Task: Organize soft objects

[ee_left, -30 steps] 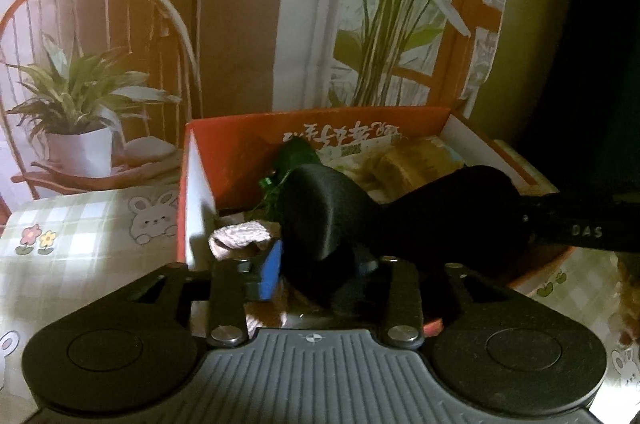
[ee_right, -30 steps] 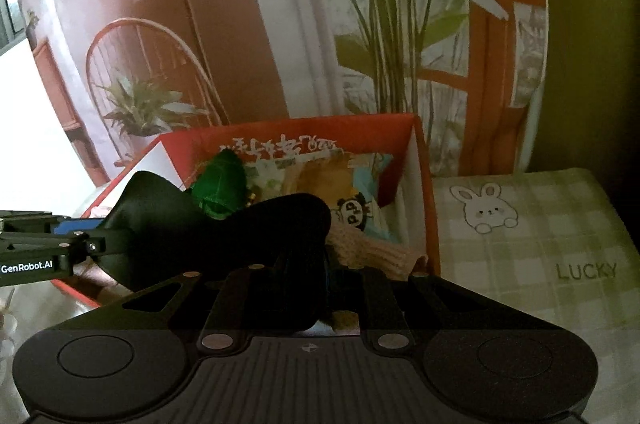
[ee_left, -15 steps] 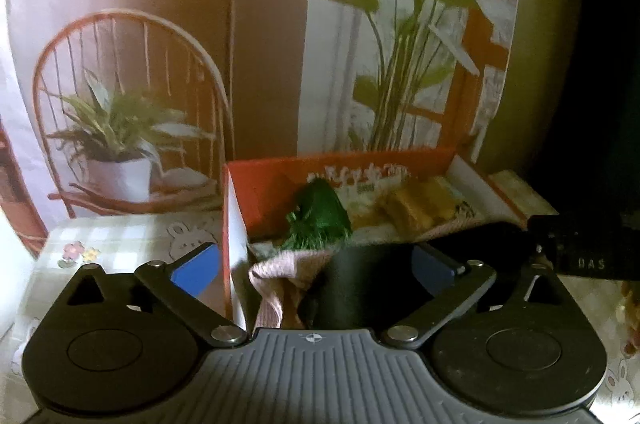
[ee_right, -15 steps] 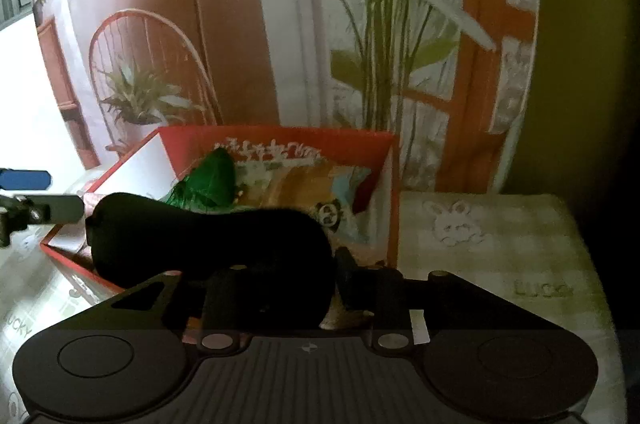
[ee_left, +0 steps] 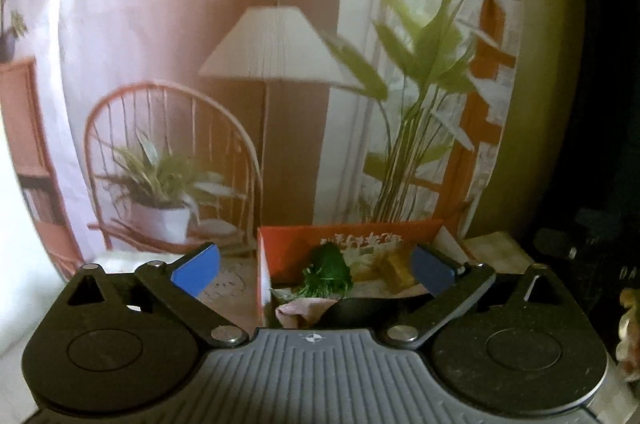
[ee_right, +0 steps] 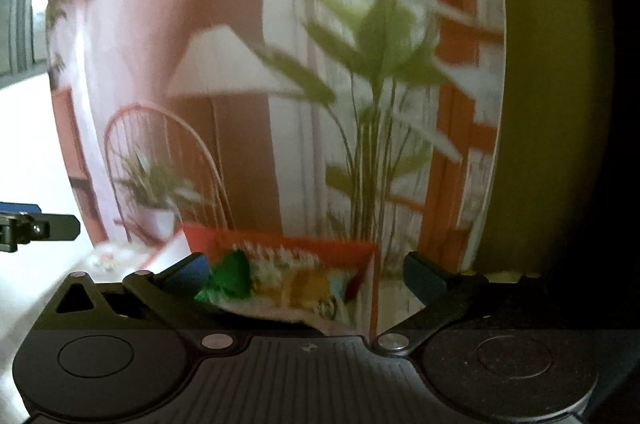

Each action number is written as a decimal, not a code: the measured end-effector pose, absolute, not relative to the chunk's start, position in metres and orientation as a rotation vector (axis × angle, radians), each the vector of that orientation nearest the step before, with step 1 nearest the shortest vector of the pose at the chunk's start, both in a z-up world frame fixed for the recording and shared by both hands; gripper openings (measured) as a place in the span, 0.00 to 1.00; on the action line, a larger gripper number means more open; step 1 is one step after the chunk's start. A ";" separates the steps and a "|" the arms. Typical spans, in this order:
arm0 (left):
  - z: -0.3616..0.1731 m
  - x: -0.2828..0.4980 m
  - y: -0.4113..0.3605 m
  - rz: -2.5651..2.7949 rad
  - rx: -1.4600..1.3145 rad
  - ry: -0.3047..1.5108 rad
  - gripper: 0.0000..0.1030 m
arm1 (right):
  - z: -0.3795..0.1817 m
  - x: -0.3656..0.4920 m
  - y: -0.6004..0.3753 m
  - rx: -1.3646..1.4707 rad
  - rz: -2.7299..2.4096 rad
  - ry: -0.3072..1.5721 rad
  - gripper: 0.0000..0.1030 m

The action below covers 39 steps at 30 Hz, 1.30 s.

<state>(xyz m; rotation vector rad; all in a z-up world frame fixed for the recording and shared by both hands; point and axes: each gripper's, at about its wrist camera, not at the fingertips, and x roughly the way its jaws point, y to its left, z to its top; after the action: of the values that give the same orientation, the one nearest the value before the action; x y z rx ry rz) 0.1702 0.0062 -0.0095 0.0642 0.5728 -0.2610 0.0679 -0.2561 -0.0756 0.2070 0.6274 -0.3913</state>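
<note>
A red cardboard box stands ahead of both grippers, also in the right wrist view. It holds a green plush, a yellow soft item, a pink knitted cloth and a black soft object at its near edge. My left gripper is open and empty, raised behind the box. My right gripper is open and empty too; the green plush shows between its fingers. The left gripper's finger shows at the right wrist view's left edge.
A printed backdrop with a chair, lamp and plants hangs behind the box. A checked tablecloth with rabbit prints covers the table. A brownish object sits at the far right edge. Dark space lies to the right.
Both grippers opened and let go of the black soft object, which now lies in the box. Both pulled back and up from the box; the right wrist view is blurred.
</note>
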 end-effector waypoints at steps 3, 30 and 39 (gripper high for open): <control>0.014 0.143 0.005 -0.236 0.125 0.510 1.00 | -0.045 0.055 -0.242 0.195 -0.401 0.572 1.00; 0.090 0.009 0.034 -0.169 0.064 0.327 1.00 | 0.091 -0.049 -0.140 0.075 -0.460 0.395 1.00; 0.089 0.011 0.032 -0.148 0.070 0.311 1.00 | 0.085 -0.050 -0.142 0.080 -0.464 0.409 1.00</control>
<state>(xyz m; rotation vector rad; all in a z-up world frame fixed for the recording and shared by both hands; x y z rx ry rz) 0.0113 0.0316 0.0894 0.0696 0.3109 -0.1477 -0.0502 -0.1417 0.0851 0.0798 0.4093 -0.4644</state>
